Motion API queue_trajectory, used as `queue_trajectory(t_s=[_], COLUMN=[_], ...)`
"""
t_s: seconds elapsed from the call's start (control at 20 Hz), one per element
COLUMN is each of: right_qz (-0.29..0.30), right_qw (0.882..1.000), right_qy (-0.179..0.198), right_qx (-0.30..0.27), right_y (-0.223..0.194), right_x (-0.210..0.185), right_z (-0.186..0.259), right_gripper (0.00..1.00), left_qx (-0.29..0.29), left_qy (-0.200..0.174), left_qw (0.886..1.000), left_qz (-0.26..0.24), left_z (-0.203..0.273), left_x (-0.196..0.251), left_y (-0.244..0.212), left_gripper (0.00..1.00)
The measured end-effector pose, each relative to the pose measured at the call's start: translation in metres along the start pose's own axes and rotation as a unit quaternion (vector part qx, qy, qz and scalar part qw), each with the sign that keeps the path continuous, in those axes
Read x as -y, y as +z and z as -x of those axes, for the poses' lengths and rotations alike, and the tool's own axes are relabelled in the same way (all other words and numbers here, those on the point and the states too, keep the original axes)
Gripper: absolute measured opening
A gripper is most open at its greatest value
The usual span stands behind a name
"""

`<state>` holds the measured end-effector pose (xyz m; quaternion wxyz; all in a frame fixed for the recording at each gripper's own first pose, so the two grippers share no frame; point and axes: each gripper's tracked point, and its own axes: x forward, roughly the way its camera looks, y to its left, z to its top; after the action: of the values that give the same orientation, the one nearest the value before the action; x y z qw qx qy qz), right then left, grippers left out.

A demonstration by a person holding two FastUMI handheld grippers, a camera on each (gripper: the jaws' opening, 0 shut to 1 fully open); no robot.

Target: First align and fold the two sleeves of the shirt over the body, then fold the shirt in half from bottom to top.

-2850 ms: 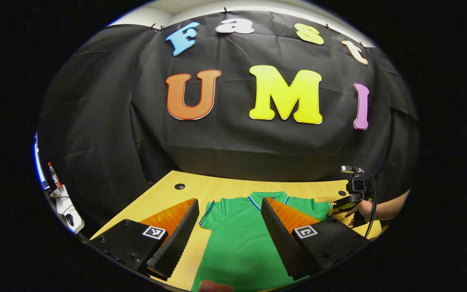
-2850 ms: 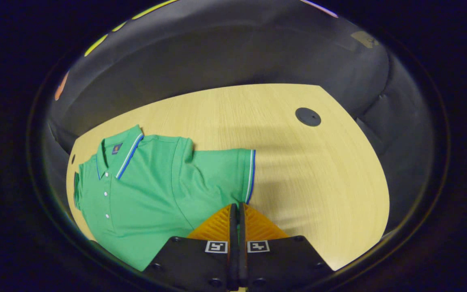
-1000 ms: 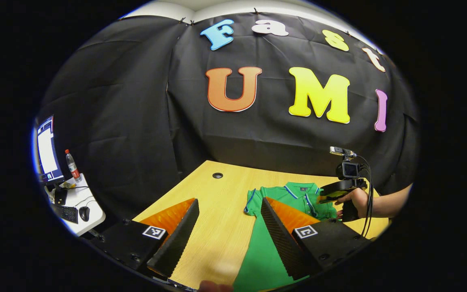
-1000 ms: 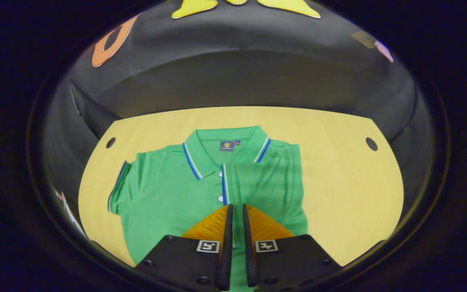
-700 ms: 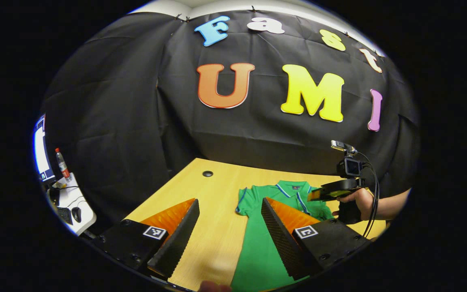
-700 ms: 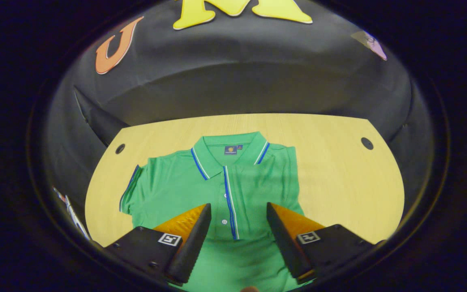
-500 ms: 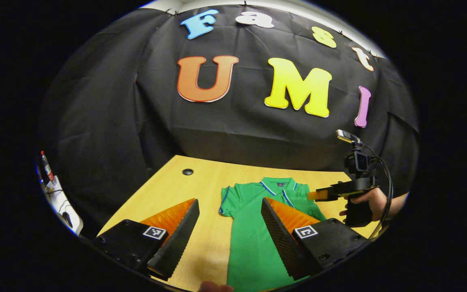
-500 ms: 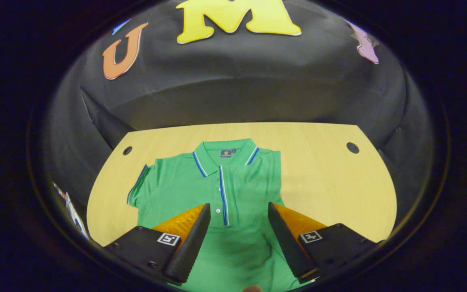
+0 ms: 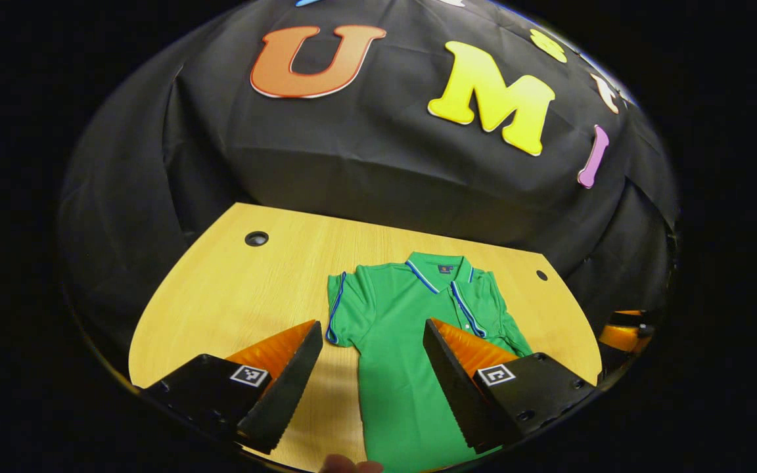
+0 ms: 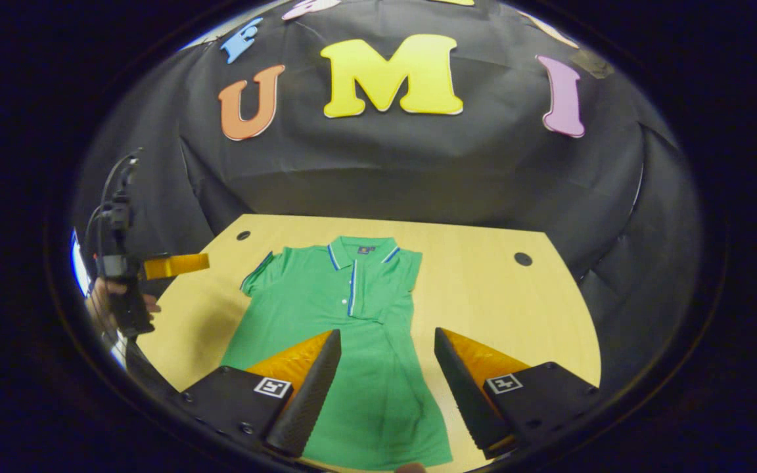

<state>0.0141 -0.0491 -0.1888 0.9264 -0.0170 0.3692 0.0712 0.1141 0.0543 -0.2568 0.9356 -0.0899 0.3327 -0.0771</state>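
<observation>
In the left gripper view, the left gripper [image 9: 372, 358] hovers with its fingers spread and empty over the green polo shirt [image 9: 405, 341], which lies flat on the wooden table [image 9: 234, 289]. Its left sleeve [image 9: 342, 309] lies unfolded; a shallow pinch there could drag the body askew.

In the right gripper view, the right gripper [image 10: 385, 368] is likewise spread, holding nothing. The folded right sleeve [image 10: 391, 286] rests loose, so a tug on the shirt might open it.
</observation>
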Motion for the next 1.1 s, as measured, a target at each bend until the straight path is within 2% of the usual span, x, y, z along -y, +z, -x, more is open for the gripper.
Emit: queue_trajectory(t_s=[0.05, 0.15, 0.4, 0.55, 0.85, 0.95, 1.05, 1.1], right_qz=[0.009, 0.006, 0.003, -0.005, -0.023, -0.023, -0.026, -0.029], right_qw=[1.000, 0.999, 0.997, 0.995, 0.993, 0.993, 0.993, 0.993], right_qy=[-0.016, -0.032, -0.079, -0.098, -0.112, -0.113, -0.117, -0.118], right_qx=[0.009, 0.015, 0.025, 0.017, -0.002, 0.001, 0.002, 0.000], right_y=[-0.001, -0.005, -0.015, -0.029, -0.049, -0.048, -0.049, -0.050], right_x=[0.013, 0.023, 0.058, 0.072, 0.081, 0.083, 0.085, 0.086], right_z=[0.012, 0.032, 0.070, 0.084, 0.087, 0.090, 0.091, 0.091], right_gripper=[0.84, 0.95, 0.95, 0.95, 0.95, 0.95, 0.95, 0.95], left_qx=[-0.010, -0.032, -0.102, -0.155, -0.210, -0.216, -0.220, -0.229], left_qy=[0.004, -0.001, -0.009, -0.002, 0.019, 0.028, 0.027, 0.036], left_qw=[1.000, 0.999, 0.995, 0.988, 0.977, 0.976, 0.975, 0.973], left_qz=[0.001, 0.008, 0.004, 0.003, -0.020, -0.026, -0.022, -0.022], left_z=[-0.012, -0.033, -0.084, -0.110, -0.148, -0.154, -0.158, -0.158], left_x=[-0.010, -0.020, -0.043, -0.050, -0.058, -0.061, -0.059, -0.062], left_y=[0.000, -0.002, -0.020, -0.039, -0.052, -0.050, -0.048, -0.051], left_gripper=[1.00, 1.00, 0.99, 0.98, 0.96, 0.90, 0.77, 0.61])
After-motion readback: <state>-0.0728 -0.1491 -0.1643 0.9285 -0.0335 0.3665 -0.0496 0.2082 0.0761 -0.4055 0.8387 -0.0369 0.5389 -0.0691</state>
